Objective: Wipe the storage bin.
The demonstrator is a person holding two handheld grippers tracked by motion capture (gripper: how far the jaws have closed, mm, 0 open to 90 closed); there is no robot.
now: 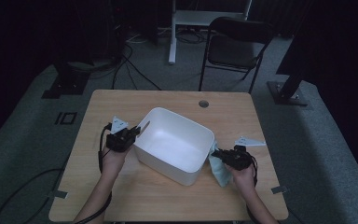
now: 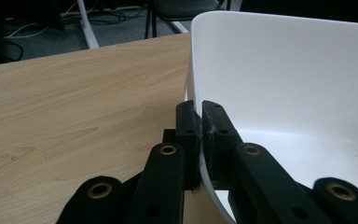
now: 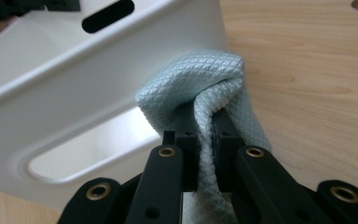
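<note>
L gripper [image 2: 200, 109] pinches the tub [image 1: 175, 144] rim. R gripper [image 3: 204, 114] squeezes a blue cloth [image 3: 200, 79], pressed to the tub wall just ahead.

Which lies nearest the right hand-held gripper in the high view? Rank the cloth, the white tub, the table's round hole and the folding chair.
1. Cloth: clamped in the right hand-held gripper.
2. White tub: just beside it, toward the table's middle.
3. Round hole: near the table's far edge.
4. Folding chair: beyond the table.

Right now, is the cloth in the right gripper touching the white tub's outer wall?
Touching. In the right gripper view the bunched cloth presses against the white tub, with no gap showing.
</note>
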